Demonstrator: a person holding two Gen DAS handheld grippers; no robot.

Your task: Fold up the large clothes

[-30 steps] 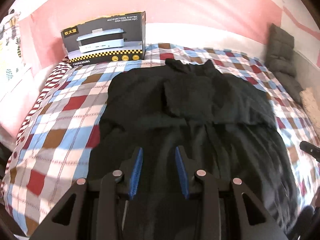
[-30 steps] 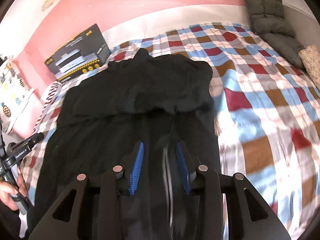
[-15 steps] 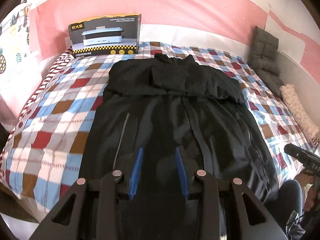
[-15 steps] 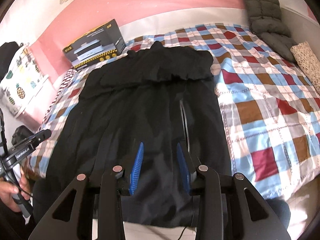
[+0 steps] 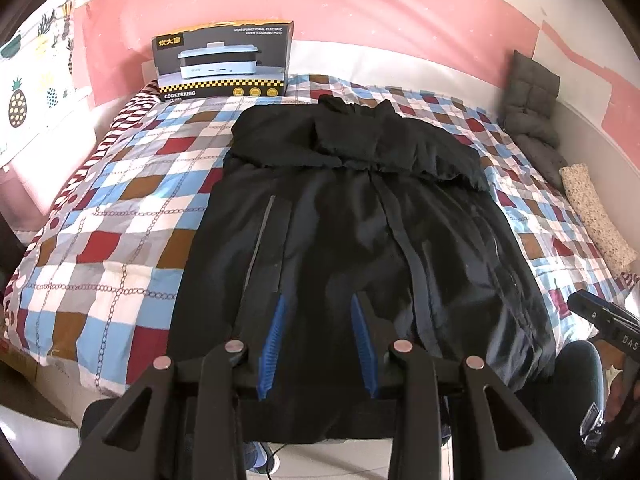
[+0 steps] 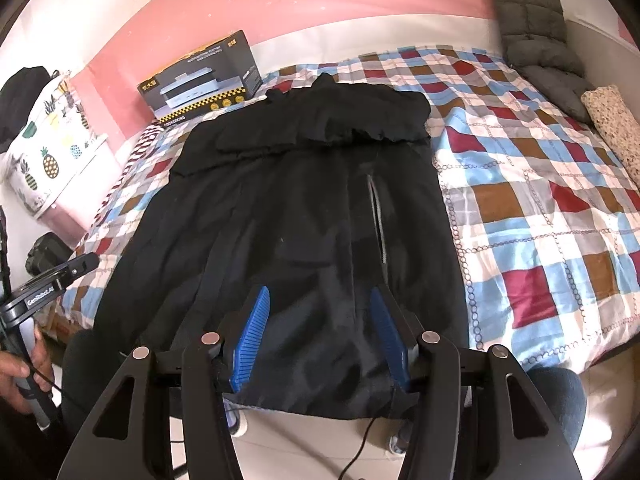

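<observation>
- Left gripper: your jaws are apart, holding nothing, above the hem of the black coat.
- Coat lies flat down the middle of the bed, top part already folded down, hem over the near edge.
- Right gripper: jaws apart, empty.
- Next, I'd say: pinch both hem corners and fold up toward the collar.

Bottom edge of the black coat hidden behind the left gripper, small words on the cooker box too tiny to read, pineapple pillow cut off at the side, right gripper only partly in the picture.
</observation>
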